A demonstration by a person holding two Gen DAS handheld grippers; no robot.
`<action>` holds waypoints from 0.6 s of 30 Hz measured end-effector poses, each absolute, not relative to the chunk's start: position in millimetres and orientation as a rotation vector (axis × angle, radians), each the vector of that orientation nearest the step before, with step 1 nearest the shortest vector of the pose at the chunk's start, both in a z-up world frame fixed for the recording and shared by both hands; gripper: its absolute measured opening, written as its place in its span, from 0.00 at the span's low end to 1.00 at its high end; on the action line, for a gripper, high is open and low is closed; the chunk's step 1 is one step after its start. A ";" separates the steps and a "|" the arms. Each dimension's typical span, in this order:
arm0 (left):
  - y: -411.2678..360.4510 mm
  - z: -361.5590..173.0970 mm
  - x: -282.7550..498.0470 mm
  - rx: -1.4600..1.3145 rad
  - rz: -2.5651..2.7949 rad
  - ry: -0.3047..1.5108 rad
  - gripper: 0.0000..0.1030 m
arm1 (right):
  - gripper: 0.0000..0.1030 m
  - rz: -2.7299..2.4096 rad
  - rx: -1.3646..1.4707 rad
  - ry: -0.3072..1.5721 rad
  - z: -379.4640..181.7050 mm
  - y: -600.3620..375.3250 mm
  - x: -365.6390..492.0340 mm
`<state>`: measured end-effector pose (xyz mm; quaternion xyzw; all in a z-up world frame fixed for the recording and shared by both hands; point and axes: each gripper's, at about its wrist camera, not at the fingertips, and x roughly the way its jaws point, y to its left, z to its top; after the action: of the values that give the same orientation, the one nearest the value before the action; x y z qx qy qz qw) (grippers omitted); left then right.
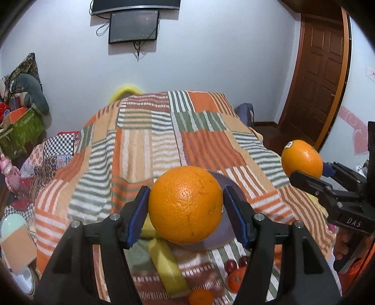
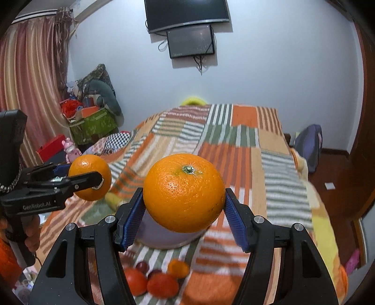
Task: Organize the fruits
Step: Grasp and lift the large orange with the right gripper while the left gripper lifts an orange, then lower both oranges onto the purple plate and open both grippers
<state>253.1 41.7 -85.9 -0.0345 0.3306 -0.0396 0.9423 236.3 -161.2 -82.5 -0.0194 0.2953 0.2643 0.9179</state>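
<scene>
Orange fruit in both tongs: I am gripping one orange (image 1: pixel 185 204) in left gripper (image 1: pixel 186 217), another orange (image 2: pixel 184 192) in right gripper (image 2: pixel 184 212), both hanging above purple plate (image 1: pixel 219 237). Next: lowering each gently onto plate, then unclenching.

A pale bluish-white wall (image 2: pixel 269 70) closes the far side of the room, with two dark screens (image 2: pixel 187 14) mounted high on it, cables dangling below. A bed (image 1: pixel 164 131) under a striped patchwork blanket fills the middle. On the right stands a brown wooden door (image 1: pixel 321 77); on the left, striped pink curtains (image 2: pixel 30 82) and a cluttered green box (image 2: pixel 93 126).
</scene>
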 end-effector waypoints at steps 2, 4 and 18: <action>44.0 -84.4 261.3 -0.076 -0.079 0.671 0.61 | 0.61 0.539 -0.050 0.592 -79.1 -157.5 244.8; 46.3 -84.1 269.5 -0.080 -0.077 0.670 0.61 | 0.61 0.536 -0.056 0.585 -78.5 -152.8 253.7; 49.6 -110.0 332.4 -0.035 -0.064 0.736 0.61 | 0.61 0.549 -0.098 0.672 -118.0 -121.5 309.1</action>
<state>332.4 49.6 -110.0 -0.0170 0.3597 -0.0313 0.9324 309.1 -121.5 -118.0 -0.0474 0.3254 0.2656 0.9062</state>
